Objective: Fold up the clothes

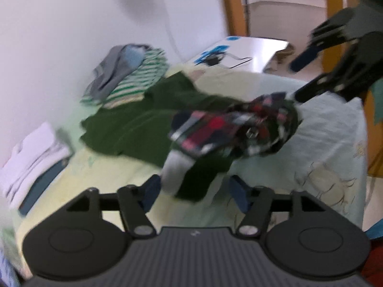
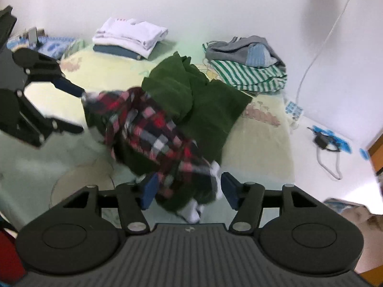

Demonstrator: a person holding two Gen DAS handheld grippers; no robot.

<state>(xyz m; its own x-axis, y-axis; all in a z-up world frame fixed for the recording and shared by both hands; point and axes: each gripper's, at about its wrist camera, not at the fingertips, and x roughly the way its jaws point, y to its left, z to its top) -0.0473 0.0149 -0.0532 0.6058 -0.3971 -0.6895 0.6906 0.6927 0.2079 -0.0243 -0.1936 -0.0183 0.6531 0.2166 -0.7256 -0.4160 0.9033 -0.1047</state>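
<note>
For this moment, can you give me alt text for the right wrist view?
A dark green garment with red plaid lining lies crumpled on a pale bed, its near end between the open pads of the right gripper. The left gripper, also open, is at its far end; folded white clothes and a striped pile lie by the wall.

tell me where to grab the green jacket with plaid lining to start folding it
Judging by how it lies, take the green jacket at the white cuff end, which lies nearest the right gripper. Come from above and the near side: the middle is bunched, with plaid lining turned outward.
</note>
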